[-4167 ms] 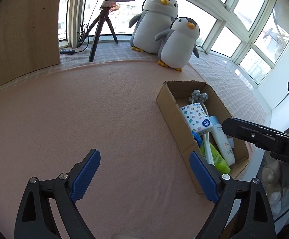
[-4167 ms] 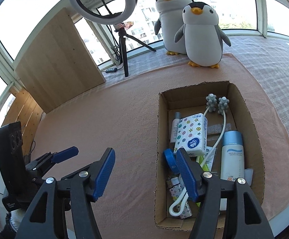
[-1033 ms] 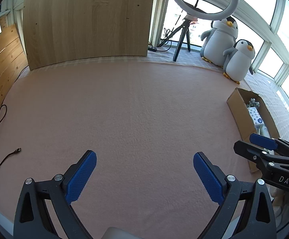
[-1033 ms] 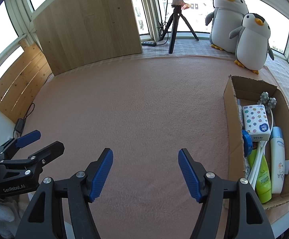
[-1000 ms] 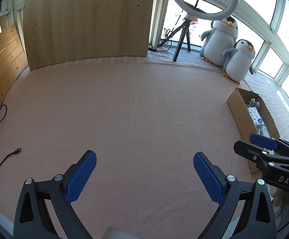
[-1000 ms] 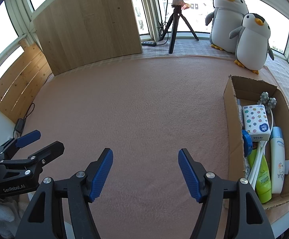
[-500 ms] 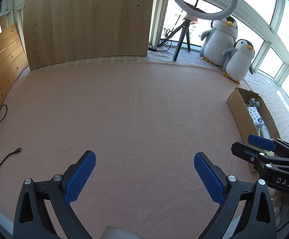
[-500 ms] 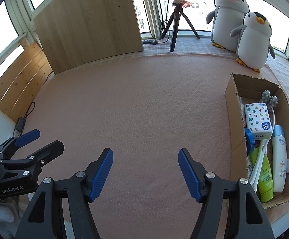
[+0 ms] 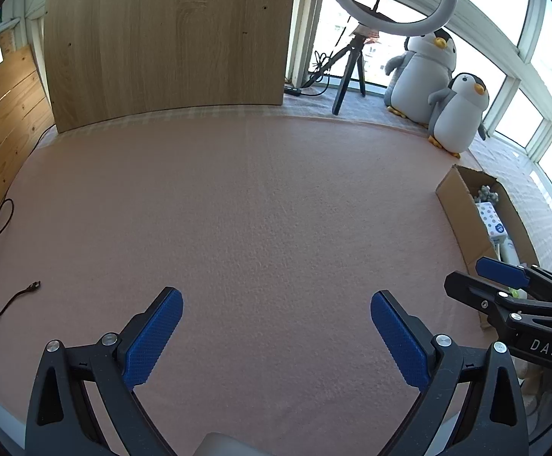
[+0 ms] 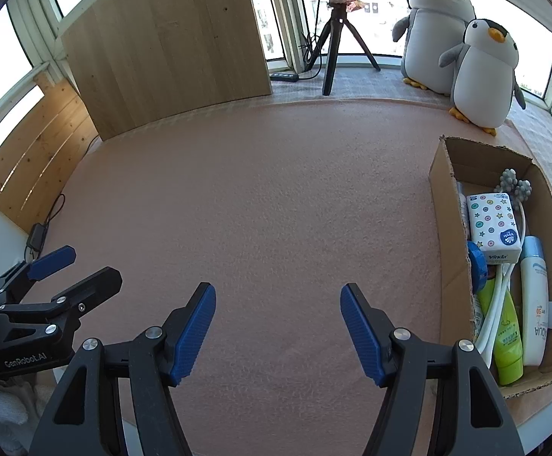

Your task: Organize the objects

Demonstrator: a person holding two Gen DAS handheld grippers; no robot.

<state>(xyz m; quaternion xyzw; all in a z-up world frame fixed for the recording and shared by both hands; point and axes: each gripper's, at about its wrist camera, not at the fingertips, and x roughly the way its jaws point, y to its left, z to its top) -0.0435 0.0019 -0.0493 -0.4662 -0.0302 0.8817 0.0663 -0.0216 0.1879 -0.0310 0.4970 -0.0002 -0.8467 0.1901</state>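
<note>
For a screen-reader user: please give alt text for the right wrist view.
The open right tool hovers empty over a pink mat. To its right, a cardboard box holds a tissue pack and bottles; two plush penguins sit behind.

A cardboard box (image 10: 443, 205) sits at the right edge of the bench (image 10: 276, 197), with a tissue pack (image 10: 494, 224), two bottles (image 10: 534, 300) and a cord (image 10: 498, 300) packed inside it. Behind the box stand two plush penguins (image 10: 481, 72), side by side. Left of them is a tripod (image 10: 332, 53), and further left a wooden board (image 10: 169, 45) leans upright at the bench's back edge.
</note>
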